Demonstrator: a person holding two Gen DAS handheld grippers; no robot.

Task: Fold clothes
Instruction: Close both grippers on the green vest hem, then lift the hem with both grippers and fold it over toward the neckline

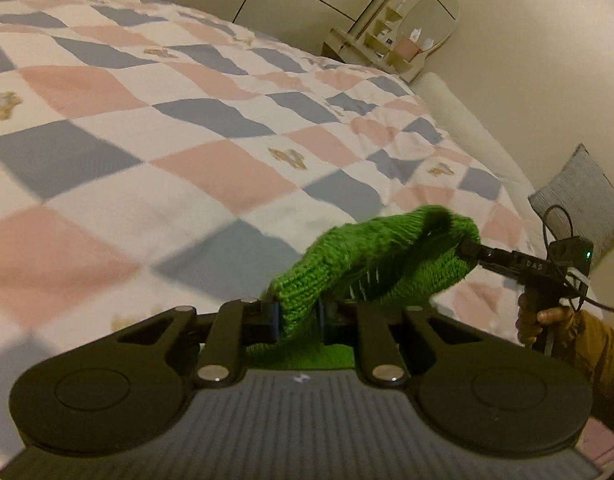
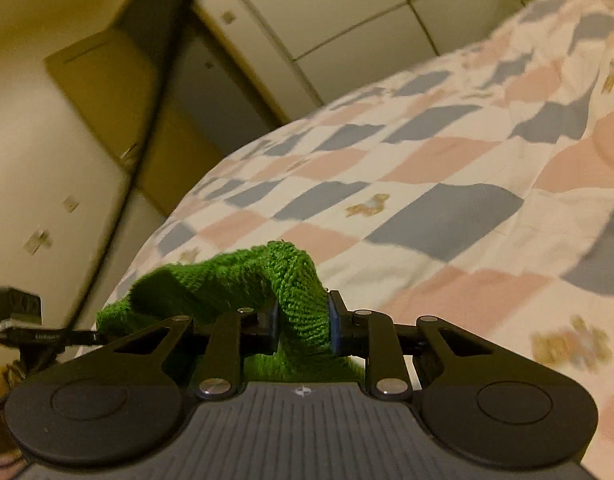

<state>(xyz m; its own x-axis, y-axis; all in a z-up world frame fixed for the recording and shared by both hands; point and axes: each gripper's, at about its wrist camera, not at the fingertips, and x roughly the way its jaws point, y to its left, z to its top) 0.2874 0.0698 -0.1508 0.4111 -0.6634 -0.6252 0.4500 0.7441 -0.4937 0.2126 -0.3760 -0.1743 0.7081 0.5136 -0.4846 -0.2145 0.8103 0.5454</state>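
A green knitted garment hangs in the air above the bed, stretched between both grippers. My left gripper is shut on one bunched end of it, the blue pads pinching the knit. In the left wrist view the right gripper grips the far end, held by a hand in a mustard sleeve. In the right wrist view my right gripper is shut on the green garment, and the left gripper shows at the lower left holding the other end. The rest of the garment hangs below, hidden by the gripper bodies.
A bed with a pink, blue and white checked quilt fills the space below. A grey cushion lies at the bed's right side. A small dresser with an oval mirror stands by the far wall. A wardrobe and a doorway are behind.
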